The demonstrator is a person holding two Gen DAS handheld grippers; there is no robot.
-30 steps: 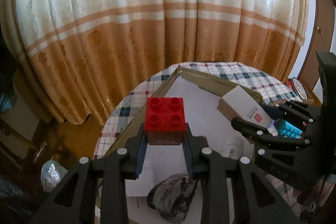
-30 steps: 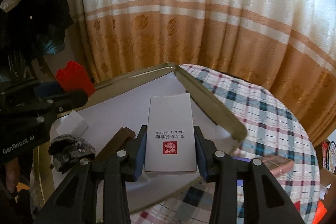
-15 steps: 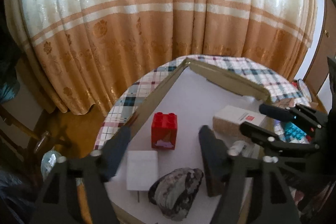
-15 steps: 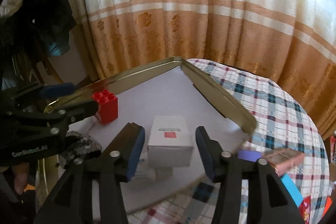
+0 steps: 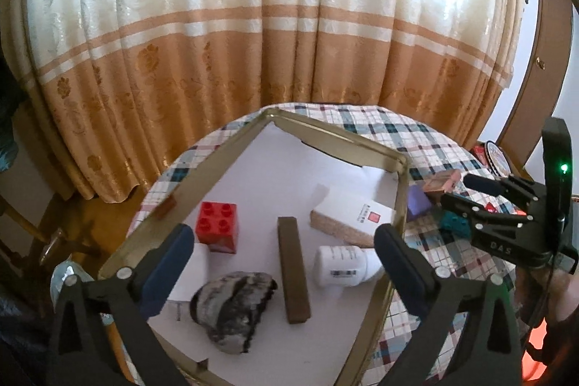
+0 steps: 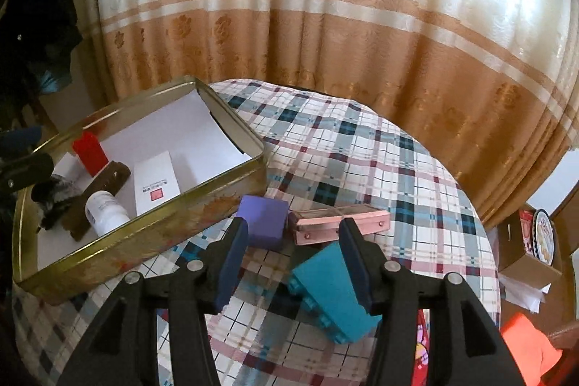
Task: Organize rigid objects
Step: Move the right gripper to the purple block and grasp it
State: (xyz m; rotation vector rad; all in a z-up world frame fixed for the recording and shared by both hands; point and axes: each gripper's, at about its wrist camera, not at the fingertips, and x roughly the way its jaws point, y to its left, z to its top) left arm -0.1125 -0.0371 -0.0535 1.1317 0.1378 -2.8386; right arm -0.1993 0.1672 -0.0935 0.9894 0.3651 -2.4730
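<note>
My left gripper (image 5: 280, 237) hovers over the gold tin tray (image 5: 213, 169), its jaws opening wide and pressing on nothing. In the tray stand a red brick (image 5: 217, 227), a white box with a red seal (image 5: 353, 217), a brown bar (image 5: 293, 274), a white bottle (image 5: 343, 266) and a mottled grey stone (image 5: 231, 306). My right gripper (image 6: 293, 234) is open above the plaid cloth to the right of the tray. A teal brick (image 6: 333, 288) lies by its right finger, untouched. A purple block (image 6: 262, 221) and a pink case (image 6: 340, 223) lie just ahead.
The round table wears a plaid cloth (image 6: 380, 169) and stands against a cream and orange curtain (image 6: 325, 42). A cardboard box (image 6: 524, 252) sits off the table at the right, and something orange (image 6: 528, 342) shows at the bottom right.
The left gripper let go of the red brick, which now stands in the tray, and spread wide. The right gripper released the white box into the tray and swung right over the cloth.
</note>
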